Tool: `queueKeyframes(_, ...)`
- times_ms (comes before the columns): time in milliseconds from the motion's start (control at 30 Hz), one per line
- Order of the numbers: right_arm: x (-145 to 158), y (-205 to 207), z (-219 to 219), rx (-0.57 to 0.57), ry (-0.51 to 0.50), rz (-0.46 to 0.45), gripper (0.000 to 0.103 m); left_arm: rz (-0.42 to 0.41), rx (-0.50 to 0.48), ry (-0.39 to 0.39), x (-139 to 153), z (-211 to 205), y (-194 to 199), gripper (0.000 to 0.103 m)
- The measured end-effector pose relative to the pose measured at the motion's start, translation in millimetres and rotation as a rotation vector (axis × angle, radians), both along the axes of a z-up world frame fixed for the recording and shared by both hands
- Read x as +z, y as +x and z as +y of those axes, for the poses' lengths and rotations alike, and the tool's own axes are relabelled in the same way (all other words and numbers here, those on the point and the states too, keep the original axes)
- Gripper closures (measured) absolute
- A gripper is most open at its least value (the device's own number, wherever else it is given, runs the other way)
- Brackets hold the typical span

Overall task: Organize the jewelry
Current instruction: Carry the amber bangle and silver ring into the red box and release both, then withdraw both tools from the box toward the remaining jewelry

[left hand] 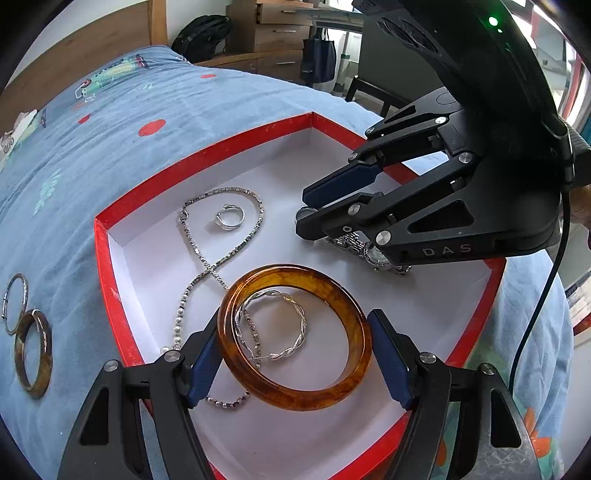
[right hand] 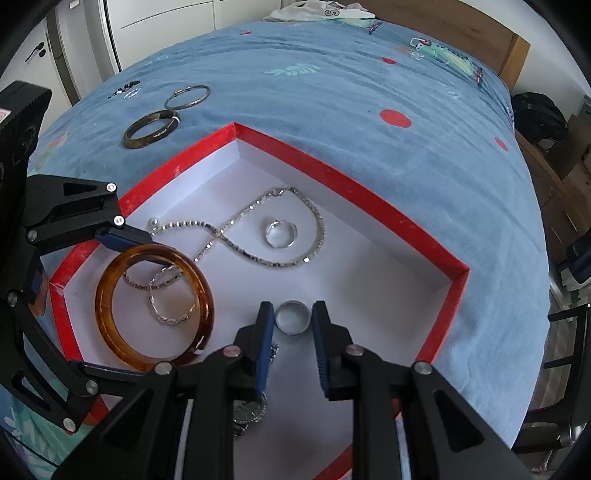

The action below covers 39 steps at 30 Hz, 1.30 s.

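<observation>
A red box (left hand: 110,295) (right hand: 369,195) with a white floor lies on the blue bedspread. In it lie a silver chain (left hand: 207,254) (right hand: 258,236), a silver ring (left hand: 229,217) (right hand: 280,234), a twisted silver bracelet (left hand: 295,332) (right hand: 173,314) and a watch (left hand: 376,254) (right hand: 251,410). My left gripper (left hand: 295,354) (right hand: 122,295) is shut on an amber bangle (left hand: 295,339) (right hand: 155,306), held over the box floor. My right gripper (right hand: 293,317) (left hand: 306,210) has its jaws against both sides of a wide silver ring (right hand: 293,316) (left hand: 306,212) on the box floor.
Outside the box on the bedspread lie a dark brown bangle (left hand: 33,354) (right hand: 149,128) and a thin silver bangle (left hand: 14,302) (right hand: 187,96). A wooden headboard (right hand: 461,22), a backpack (left hand: 203,33) and drawers (left hand: 273,33) stand beyond the bed.
</observation>
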State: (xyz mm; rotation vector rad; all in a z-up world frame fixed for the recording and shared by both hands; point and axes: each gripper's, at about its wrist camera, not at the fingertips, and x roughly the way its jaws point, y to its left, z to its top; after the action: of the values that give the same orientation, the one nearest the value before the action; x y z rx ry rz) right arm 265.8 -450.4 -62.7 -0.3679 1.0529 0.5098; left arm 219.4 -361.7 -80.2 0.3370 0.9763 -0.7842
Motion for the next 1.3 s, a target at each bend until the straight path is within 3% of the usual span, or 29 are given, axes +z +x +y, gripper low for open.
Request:
queueKeyframes(267,3,-5,-3,-0.049,-0.015,-0.016,0.074,-0.001,0.022,-0.019,12,7,1,0.029)
queueKeyframes(500,8,-11,3,-0.078,-0.048,-0.005,0.073,-0.031,0.013,-0.029,35,17,-4,0.029)
queueKeyframes(767,29,-24,6,-0.159,-0.028,-0.017,0.071,-0.073,0.061,-0.039,72,57,-23,0.029)
queueKeyframes(867,46,-33,8,-0.203,-0.004,-0.037,0.065,-0.098,0.099,-0.045,91,81,-37,0.029)
queueKeyframes(1300,181,-143,53,-0.327,0.057,-0.228,0.064,-0.253,0.249,-0.082,168,227,-135,0.029)
